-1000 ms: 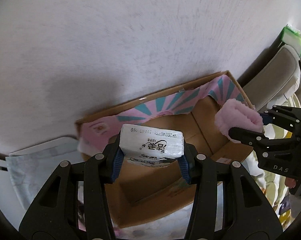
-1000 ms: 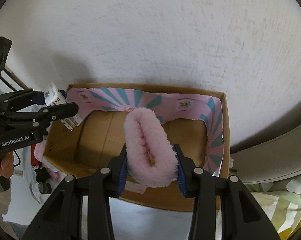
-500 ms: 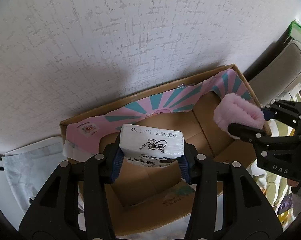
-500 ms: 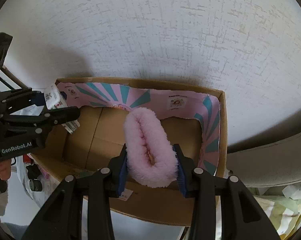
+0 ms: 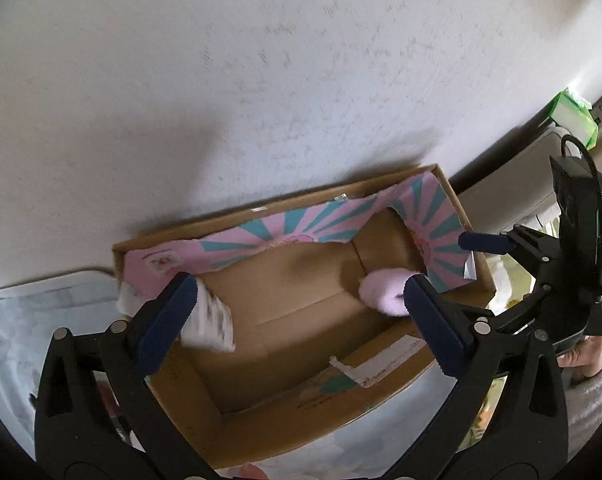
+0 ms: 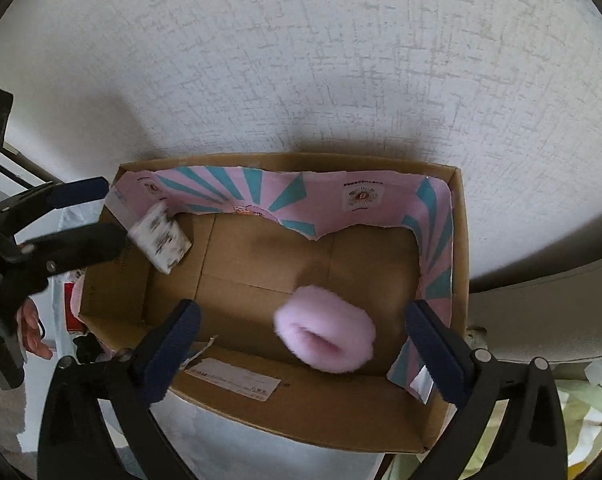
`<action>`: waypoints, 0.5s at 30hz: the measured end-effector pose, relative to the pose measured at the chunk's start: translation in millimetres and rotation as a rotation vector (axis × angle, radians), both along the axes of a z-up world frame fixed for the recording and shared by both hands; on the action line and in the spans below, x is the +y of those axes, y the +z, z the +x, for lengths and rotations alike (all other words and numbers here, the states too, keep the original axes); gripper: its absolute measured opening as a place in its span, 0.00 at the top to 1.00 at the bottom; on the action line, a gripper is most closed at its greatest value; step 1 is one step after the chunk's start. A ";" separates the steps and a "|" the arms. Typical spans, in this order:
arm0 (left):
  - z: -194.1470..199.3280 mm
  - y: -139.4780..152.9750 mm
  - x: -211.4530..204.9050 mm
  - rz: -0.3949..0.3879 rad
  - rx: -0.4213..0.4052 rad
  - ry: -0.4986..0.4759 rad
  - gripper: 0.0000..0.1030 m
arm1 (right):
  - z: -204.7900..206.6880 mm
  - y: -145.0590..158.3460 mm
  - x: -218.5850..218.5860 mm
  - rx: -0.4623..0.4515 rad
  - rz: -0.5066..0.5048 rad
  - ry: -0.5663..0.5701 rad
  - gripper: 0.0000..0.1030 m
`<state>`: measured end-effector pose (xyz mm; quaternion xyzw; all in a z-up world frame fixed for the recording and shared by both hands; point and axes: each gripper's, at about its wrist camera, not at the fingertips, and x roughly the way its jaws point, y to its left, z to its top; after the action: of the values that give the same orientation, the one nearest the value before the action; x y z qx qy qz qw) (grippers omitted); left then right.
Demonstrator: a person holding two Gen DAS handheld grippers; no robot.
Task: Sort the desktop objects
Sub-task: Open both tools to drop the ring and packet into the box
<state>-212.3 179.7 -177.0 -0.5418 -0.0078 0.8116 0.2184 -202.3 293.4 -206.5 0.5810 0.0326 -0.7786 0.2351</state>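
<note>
Cardboard box point(image 6: 459, 240): open-topped, brown, set against a white textured wall point(image 6: 301, 60); inner walls partly lined with torn pink paper bearing teal rays point(image 6: 261, 196); white printed label point(image 6: 237, 382) on the near rim.

Left tongs point(image 5: 297, 308): held above the box, pointed steeply down; jaws just opened, wide apart, blue pads bare, nothing pressed between them. Also seen at the left edge of the right wrist view point(image 6: 81, 216), likewise spread.

Tissue pack point(image 5: 209, 324): white with dark print, blurred, released; just beside the inner face of the left-hand pad of the left tongs, over the left end of the box. In the right wrist view point(image 6: 161, 240) tilted, near the box's left inner wall; resting or mid-fall not discernible.

Right tongs point(image 6: 301, 344): above the box's right half, pointed steeply down; jaws just opened, wide apart, gripping nothing. Also seen at the right of the left wrist view point(image 5: 453, 264), one blue pad over the box's right rim.

Pink fluffy ring point(image 6: 325, 328): soft, plush, slightly blurred; inside the box, toward the right end, between the spread pads but touching neither. In the left wrist view point(image 5: 383, 290) low in the box's right corner.

Hand point(image 6: 31, 330): gripping the left tongs' handle, partly visible.

Green packet point(image 5: 573, 114): well apart, far right, outside the box.
</note>
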 end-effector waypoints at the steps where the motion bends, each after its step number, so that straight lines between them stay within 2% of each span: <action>1: 1.1 2.5 -0.6 0.004 0.014 0.008 0.00 | 1.1 2.3 0.3 0.008 0.003 -0.003 0.01; 5: 7.9 17.0 -7.7 0.024 0.069 0.016 0.00 | -1.9 3.3 -4.8 0.005 0.025 -0.005 0.01; 12: 17.4 52.3 -30.3 -0.049 0.131 0.006 0.00 | 6.2 12.4 1.1 -0.003 -0.003 -0.059 0.01; 15: 24.7 65.6 -42.5 -0.072 0.150 0.004 0.00 | 15.5 27.6 0.0 0.071 0.045 -0.078 0.01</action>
<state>-187.5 137.2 -111.3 -0.4871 0.0368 0.8500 0.1971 -186.7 293.4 -178.8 0.5589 0.0359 -0.8064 0.1901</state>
